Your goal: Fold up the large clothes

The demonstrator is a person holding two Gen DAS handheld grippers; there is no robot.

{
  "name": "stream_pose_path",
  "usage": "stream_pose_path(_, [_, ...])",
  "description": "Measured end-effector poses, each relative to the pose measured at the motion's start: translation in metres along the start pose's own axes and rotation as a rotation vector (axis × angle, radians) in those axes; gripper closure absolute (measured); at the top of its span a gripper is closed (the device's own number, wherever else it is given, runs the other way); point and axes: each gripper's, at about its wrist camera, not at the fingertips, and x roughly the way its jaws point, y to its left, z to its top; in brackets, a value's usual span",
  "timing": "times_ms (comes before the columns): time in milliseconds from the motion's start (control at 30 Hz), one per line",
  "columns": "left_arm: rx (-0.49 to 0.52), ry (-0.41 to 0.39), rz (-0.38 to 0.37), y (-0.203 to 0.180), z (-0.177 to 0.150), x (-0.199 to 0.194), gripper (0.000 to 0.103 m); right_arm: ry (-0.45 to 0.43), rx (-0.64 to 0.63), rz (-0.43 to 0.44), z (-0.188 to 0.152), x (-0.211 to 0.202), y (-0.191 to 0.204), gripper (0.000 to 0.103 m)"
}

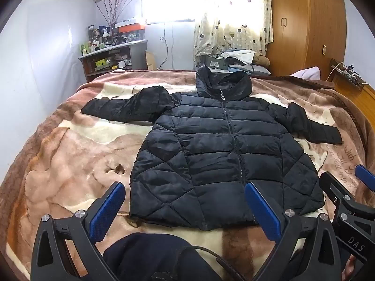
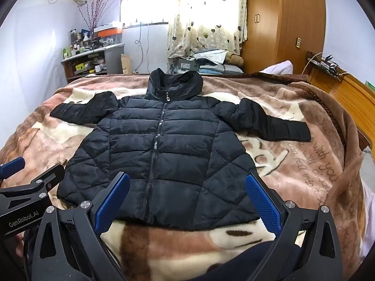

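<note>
Brown plush blanket (image 1: 70, 164) covers the bed by the curtained window (image 1: 168, 4), black puffer jacket (image 1: 211, 145) flat, zipped, sleeves out, both grippers' fingers (image 1: 107, 208) apart.

The black two-finger left gripper (image 1: 185, 213) fills the lower part of its frame, blue-padded fingers (image 1: 108, 208) spread wide, nothing between them. The matching right gripper (image 2: 187, 201) sits likewise, fingers (image 2: 262, 201) wide apart, tilted downward.

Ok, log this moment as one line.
jacket: flat on bed, zipped, unfolded | left gripper: open, empty | right gripper: open, empty
</note>
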Motion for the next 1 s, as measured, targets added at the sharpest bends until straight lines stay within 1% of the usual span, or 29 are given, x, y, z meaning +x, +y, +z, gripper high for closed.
stream_pose_path(400, [-0.004,0.013,0.003,0.0017,-0.0005,0.0014,0.000,-0.009,0.002,0.000,-0.0004,-0.0002,0.0003,0.004])
stream_pose_path(500, [-0.005,0.018,-0.008,0.0002,-0.0031,0.0016,0.000,-0.007,0.002,-0.001,-0.0003,0.0000,0.0005,0.004])
stream_pose_path(600, [-0.022,0.020,-0.055,0.0036,-0.0038,0.0029,0.000,-0.009,0.003,0.003,-0.0004,-0.0006,0.0006,0.004])
stream_pose_path(633, [-0.029,0.016,-0.059,0.0043,-0.0041,0.0021,0.000,-0.010,0.003,0.002,-0.0004,-0.0008,0.0008,0.004])
stream_pose_path(1000, [-0.018,0.008,-0.009,0.0043,-0.0030,0.0020,0.000,-0.009,0.005,0.003,-0.0007,-0.0005,0.0013,0.004])
